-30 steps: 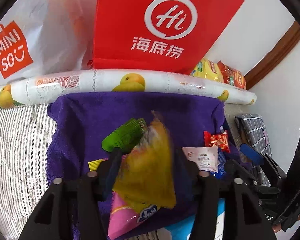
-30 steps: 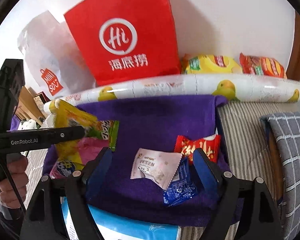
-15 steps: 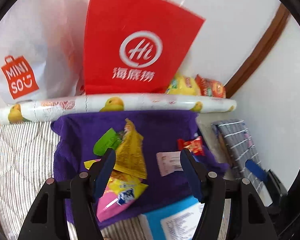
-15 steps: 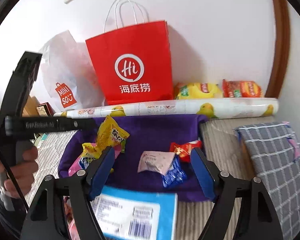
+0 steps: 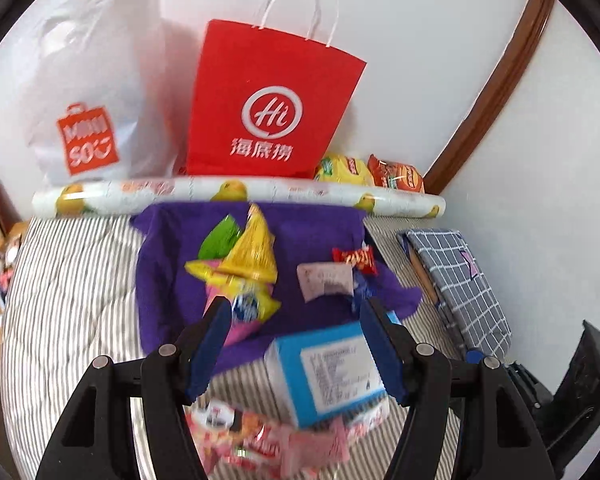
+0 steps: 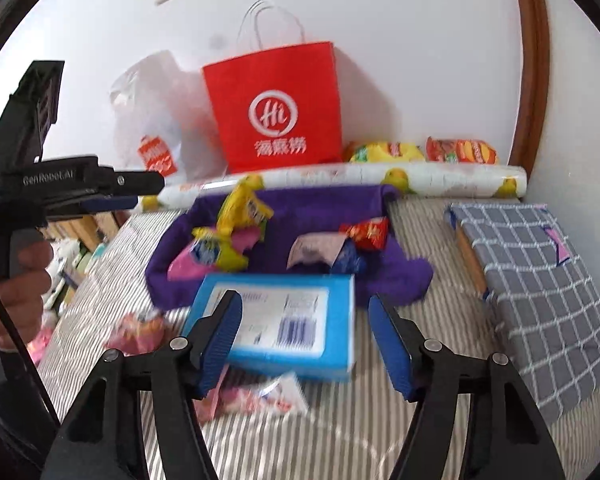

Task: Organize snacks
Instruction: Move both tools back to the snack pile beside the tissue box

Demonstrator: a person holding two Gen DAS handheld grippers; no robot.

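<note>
A purple cloth tray [image 5: 168, 280] [image 6: 312, 204] lies on the striped bed and holds snack packets: a yellow one [image 5: 254, 252] on a green one [image 5: 220, 236], a pink one [image 6: 188, 264], a white one [image 5: 324, 280], a red one [image 5: 358, 258]. In front of the tray lies a blue box [image 5: 324, 372] [image 6: 280, 316]. My left gripper [image 5: 294, 344] [image 6: 140, 191] hangs open above the box and holds nothing. My right gripper [image 6: 304, 340] hovers over the same box, jaws closing, pads clear of it. Pink packets [image 5: 256, 440] [image 6: 140, 332] lie nearest me.
A red paper bag [image 5: 272, 108], a white plastic bag [image 5: 88, 100], and yellow [image 5: 342, 168] and orange [image 5: 396, 174] chip bags stand along the wall behind a fruit-print roll [image 5: 236, 194]. A checked cushion [image 6: 540, 292] lies at the right. A hand [image 6: 20, 280] holds the left gripper.
The left gripper let go of the yellow packet, which now lies in the tray. Both grippers pulled back and up; the blue box came into view. The right jaws narrowed.
</note>
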